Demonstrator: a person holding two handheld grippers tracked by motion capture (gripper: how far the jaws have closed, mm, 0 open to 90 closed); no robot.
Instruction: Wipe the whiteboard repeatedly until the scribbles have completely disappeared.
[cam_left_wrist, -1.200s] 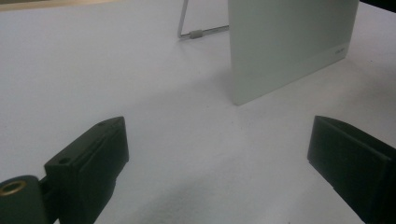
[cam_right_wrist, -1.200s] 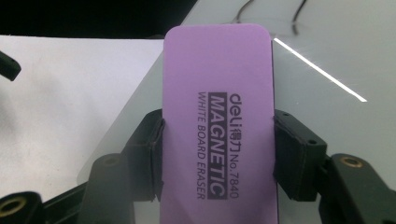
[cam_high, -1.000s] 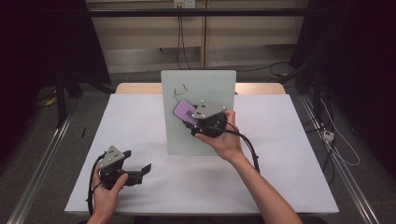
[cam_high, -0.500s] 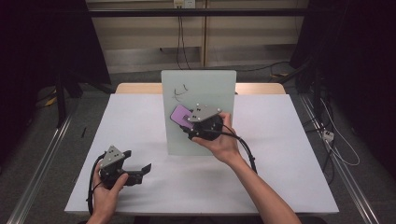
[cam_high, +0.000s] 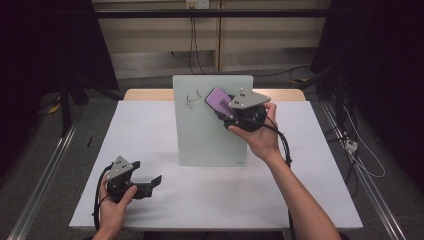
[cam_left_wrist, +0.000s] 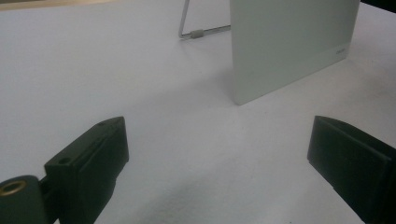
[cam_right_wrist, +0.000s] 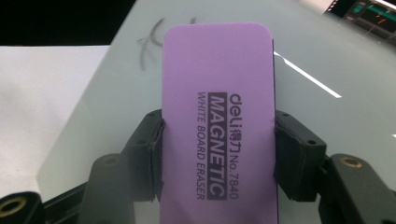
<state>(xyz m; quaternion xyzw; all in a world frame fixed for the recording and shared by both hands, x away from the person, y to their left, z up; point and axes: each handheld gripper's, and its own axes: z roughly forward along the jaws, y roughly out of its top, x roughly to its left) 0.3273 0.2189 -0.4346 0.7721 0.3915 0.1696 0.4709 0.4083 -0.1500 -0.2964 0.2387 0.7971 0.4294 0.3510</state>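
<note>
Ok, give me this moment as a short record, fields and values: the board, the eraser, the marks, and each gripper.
board: pale whiteboard, standing upright on the white table
marks: dark scribbles near the board's top left
eraser: purple magnetic whiteboard eraser, at the board's upper part, just right of the marks
right gripper: jaws shut on the eraser's two long sides
left gripper: jaws open, holding nothing, low over the table at front left

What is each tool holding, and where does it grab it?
The right tool grips the purple rectangular whiteboard eraser by its two long sides, near its lower end. The left tool is open and holds nothing.
</note>
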